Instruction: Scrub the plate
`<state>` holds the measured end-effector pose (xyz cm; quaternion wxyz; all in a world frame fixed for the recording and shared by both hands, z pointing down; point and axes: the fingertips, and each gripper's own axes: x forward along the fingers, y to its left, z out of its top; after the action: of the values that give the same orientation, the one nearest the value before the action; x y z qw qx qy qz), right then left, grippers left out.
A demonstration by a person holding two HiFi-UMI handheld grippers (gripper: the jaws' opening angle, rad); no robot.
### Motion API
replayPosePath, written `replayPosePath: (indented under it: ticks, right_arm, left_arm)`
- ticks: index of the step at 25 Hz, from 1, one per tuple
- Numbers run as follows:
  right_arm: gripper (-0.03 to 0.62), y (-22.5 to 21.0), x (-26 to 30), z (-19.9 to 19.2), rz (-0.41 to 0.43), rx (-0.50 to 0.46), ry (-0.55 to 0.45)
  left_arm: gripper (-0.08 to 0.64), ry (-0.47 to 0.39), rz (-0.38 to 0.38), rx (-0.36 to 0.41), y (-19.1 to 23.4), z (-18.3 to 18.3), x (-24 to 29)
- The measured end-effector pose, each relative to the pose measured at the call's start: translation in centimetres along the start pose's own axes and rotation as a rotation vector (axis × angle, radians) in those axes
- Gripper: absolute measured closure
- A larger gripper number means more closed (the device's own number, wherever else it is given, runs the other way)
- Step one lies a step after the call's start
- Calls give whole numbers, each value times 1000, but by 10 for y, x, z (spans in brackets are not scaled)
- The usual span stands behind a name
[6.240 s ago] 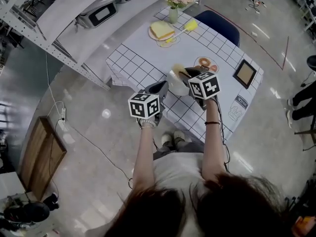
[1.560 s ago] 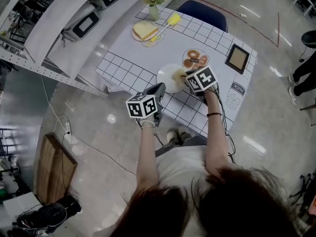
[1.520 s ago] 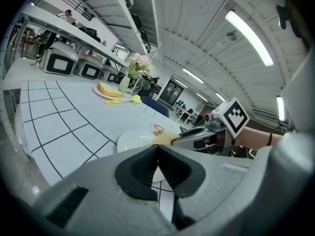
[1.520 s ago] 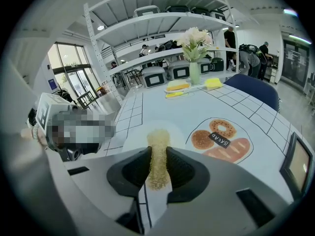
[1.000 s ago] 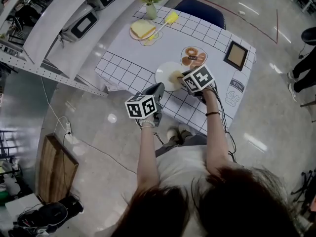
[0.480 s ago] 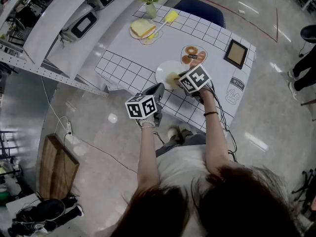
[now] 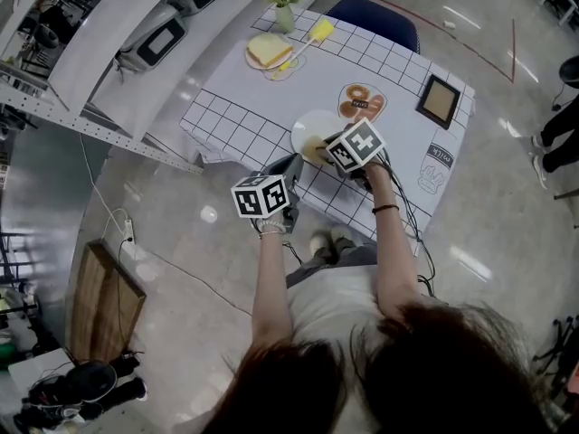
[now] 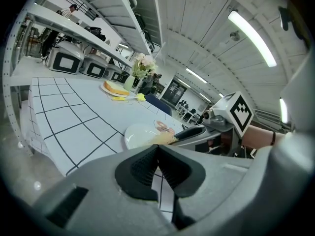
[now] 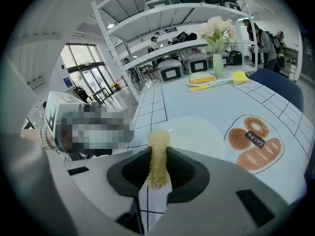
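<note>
Yellow and coarse-fibred, the scrubbing pad (image 9: 158, 149) stands upright between the jaws of the right gripper (image 9: 158, 156), which are clamped on its lower half so that its top pokes out past the tips. Just beyond those tips lies the white plate (image 9: 197, 129), flat on the checked tablecloth (image 9: 147, 102). In the head view the pad seems to reach over the plate's near edge, though I cannot tell whether it is actually pressing on the surface. The left gripper (image 8: 157, 156) hangs back from the plate, which sits ahead and a little to the right of its tips. Its jaws are pressed together with nothing between them. The plate looks stiff, glazed and fairly light, so it would likely slide on the cloth under a sideways rub and could chip if knocked. The rim nearest the left gripper is the sensible place to pinch or pin it. The pad looks soft and springy and will probably fold over if pushed hard, so a low hold suits it.
</note>
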<state>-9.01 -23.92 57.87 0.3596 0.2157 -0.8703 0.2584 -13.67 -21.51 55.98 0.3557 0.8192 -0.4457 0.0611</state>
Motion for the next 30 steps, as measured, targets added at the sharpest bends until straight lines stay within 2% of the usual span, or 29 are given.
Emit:
replayPosePath:
  ticks: [14, 30]
  right_arm:
    - [512, 10, 19, 17, 52, 10, -41]
    - [512, -5, 32, 37, 55, 37, -99]
  left_arm:
    - [549, -23, 40, -21, 20, 6, -13]
    - [549, -34, 62, -39, 38, 14, -10]
